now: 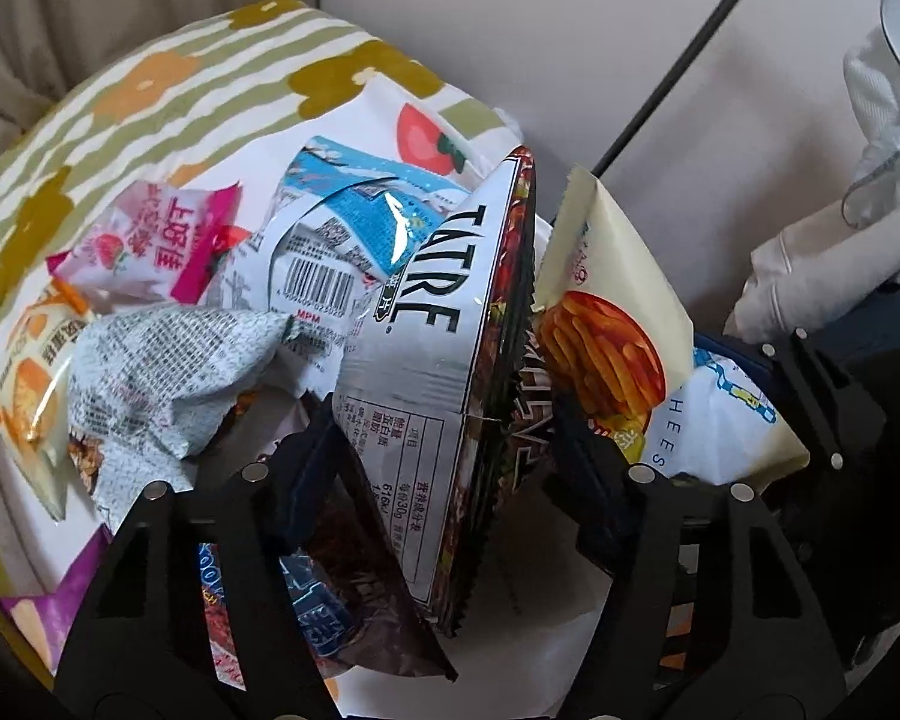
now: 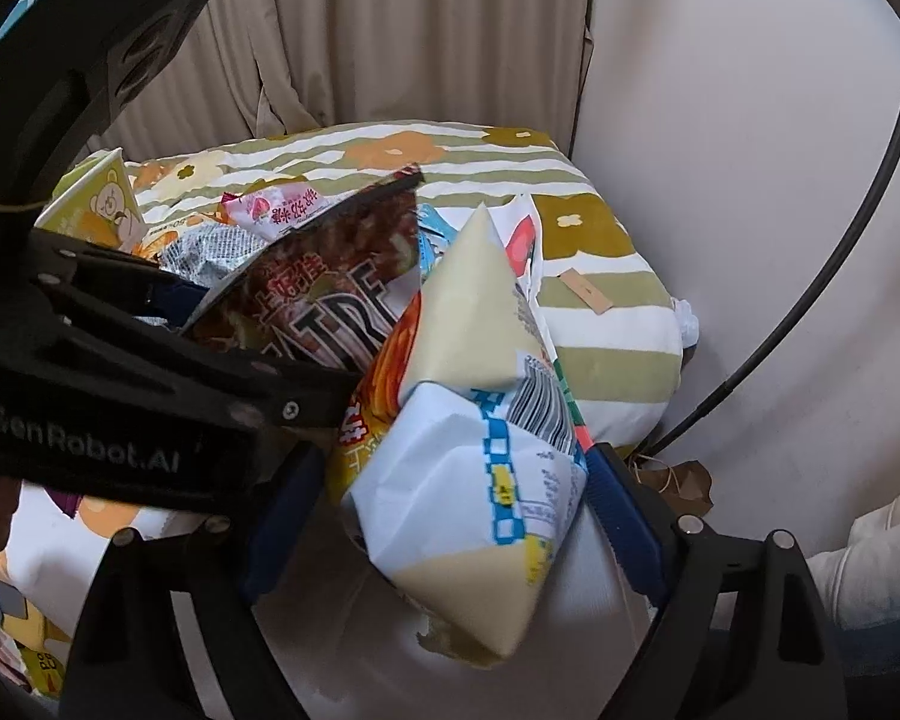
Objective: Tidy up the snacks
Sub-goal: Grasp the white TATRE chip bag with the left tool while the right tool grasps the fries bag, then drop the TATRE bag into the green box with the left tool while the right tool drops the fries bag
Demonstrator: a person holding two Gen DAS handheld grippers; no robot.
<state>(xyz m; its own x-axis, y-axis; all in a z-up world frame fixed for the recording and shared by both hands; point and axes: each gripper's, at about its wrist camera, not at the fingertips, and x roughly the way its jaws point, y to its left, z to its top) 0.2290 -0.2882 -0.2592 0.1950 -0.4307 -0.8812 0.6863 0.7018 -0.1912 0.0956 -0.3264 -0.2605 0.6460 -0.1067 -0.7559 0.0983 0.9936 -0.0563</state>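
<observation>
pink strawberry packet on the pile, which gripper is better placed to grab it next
Neither is free. The left gripper holds the TATRE bag, the right gripper the cream bag. The pink strawberry packet lies on the left gripper's side: left, probably.

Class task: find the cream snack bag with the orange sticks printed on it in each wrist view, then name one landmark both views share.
Left wrist view: the cream snack bag stands right of centre, beside the dark TATRE bag held in the left gripper.
Right wrist view: the same bag fills the centre, between the fingers of the right gripper.
Shared landmark: the flowered striped cloth.
</observation>
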